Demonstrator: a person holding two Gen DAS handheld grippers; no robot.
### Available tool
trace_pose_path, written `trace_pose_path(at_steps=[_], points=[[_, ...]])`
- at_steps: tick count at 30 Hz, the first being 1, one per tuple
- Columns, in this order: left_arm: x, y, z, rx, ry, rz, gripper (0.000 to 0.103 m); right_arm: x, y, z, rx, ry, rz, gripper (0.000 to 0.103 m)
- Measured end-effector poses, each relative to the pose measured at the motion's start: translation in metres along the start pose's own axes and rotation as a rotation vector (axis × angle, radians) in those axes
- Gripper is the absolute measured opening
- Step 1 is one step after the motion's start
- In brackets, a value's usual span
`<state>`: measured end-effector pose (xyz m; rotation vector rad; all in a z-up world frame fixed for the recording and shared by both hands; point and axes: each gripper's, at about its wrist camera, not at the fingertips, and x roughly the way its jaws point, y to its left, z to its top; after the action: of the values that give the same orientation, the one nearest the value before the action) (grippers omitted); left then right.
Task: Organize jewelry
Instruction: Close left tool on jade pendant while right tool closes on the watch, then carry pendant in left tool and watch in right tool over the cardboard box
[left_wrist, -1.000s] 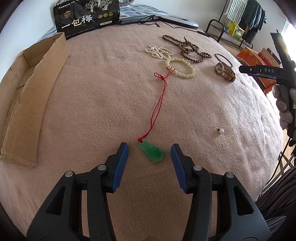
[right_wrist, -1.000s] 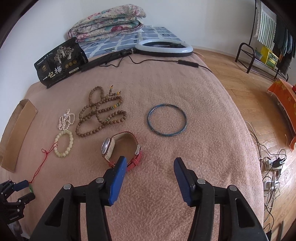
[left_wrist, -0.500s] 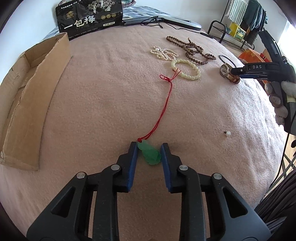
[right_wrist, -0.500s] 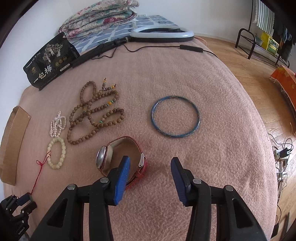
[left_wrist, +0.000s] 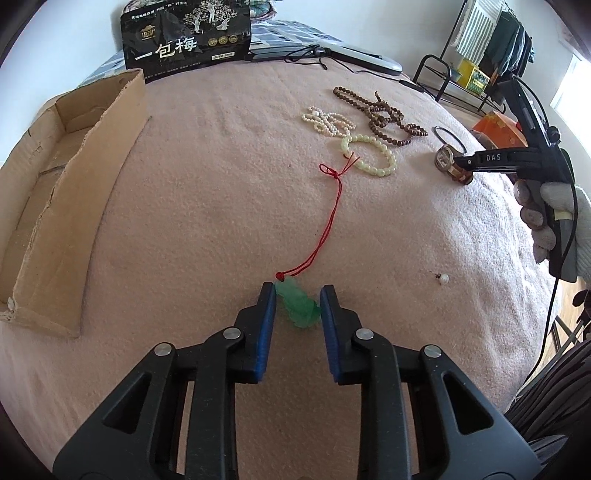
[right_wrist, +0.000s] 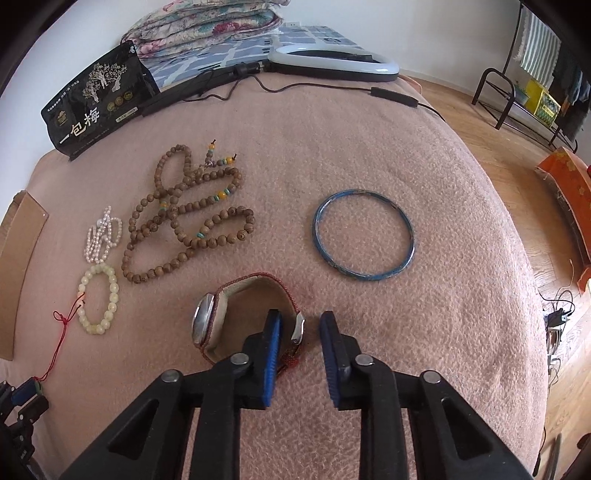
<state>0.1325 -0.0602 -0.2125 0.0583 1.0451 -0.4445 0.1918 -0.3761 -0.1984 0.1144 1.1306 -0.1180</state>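
Here, two grippers at the jewelry on a pink blanket (left_wrist: 207, 206).
Only the right view shows the blue bangle (right_wrist: 364, 234) whole (ahead, slightly right). The left gripper (left_wrist: 297, 295) closes on the green pendant (left_wrist: 298, 305), both pads touching. The right gripper (right_wrist: 298, 323), narrowly open, straddles the watch (right_wrist: 236, 321) strap.

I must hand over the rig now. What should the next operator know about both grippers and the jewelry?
Left gripper: jaws around the green pendant, which lies on the blanket; firm grip unclear.
Right gripper: jaws astride the watch strap, a gap at the right jaw.
Bead bracelets and the blue bangle lie loose.
Done: nothing visible in the cardboard box.
Left: all pieces.
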Motion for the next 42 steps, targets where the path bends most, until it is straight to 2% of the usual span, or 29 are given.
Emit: trace_pose_path(at_steps=[6,13,28,42], points=[[-0.014,0.004,0.004,-0.019,-0.039,-0.009,0.017,-0.008,0.002,-0.004,-0.009,-0.018,-0.001,0.008],[-0.018,0.007,0.000,-0.022,-0.045,0.000,0.017,-0.019,0.007,-0.007,-0.038,-0.039,-0.015,0.008],[-0.084,0.015,0.017,-0.069,-0.207,-0.031,0.017,-0.087,0.018,-0.007,-0.059,-0.165,0.034,0.008],[-0.152,0.045,0.031,-0.110,-0.353,-0.017,0.017,-0.144,0.084,-0.004,-0.175,-0.251,0.130,0.008]])
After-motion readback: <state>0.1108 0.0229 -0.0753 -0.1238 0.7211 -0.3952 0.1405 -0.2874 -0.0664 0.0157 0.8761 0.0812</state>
